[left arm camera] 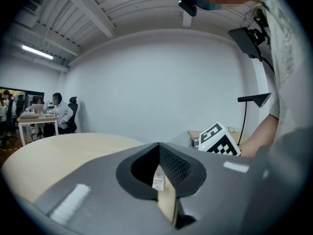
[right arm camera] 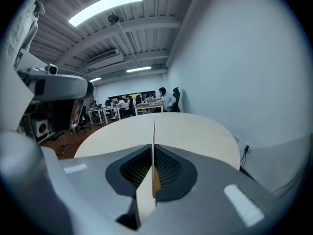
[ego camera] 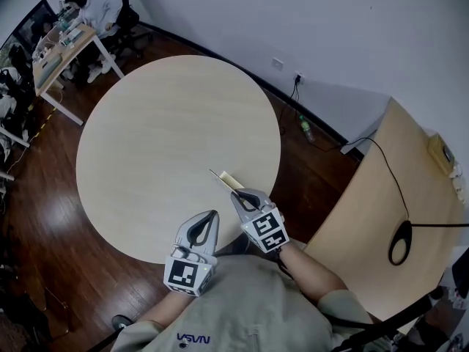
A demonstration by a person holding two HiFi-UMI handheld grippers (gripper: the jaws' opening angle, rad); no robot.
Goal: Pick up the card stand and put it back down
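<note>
The card stand [ego camera: 226, 178] is a thin, pale yellowish sheet, held just over the near right part of the round light-wood table [ego camera: 161, 123]. My right gripper [ego camera: 240, 193] is shut on its near end. In the right gripper view the card stand [right arm camera: 154, 131] shows edge-on, rising upright between the pressed jaws of the right gripper [right arm camera: 153, 150]. My left gripper [ego camera: 213, 213] hangs over the table's near edge, just left of the right one, shut with nothing in it. In the left gripper view my left gripper [left arm camera: 158, 146] has its jaws together, and the right gripper's marker cube [left arm camera: 219, 138] shows beyond them.
A second wooden table [ego camera: 381, 196] stands at the right, with a black cable and a black oval object [ego camera: 400, 242] on it. Desks with a seated person [ego camera: 91, 9] are at the far left. A bottle [ego camera: 305, 129] lies on the dark floor by the wall.
</note>
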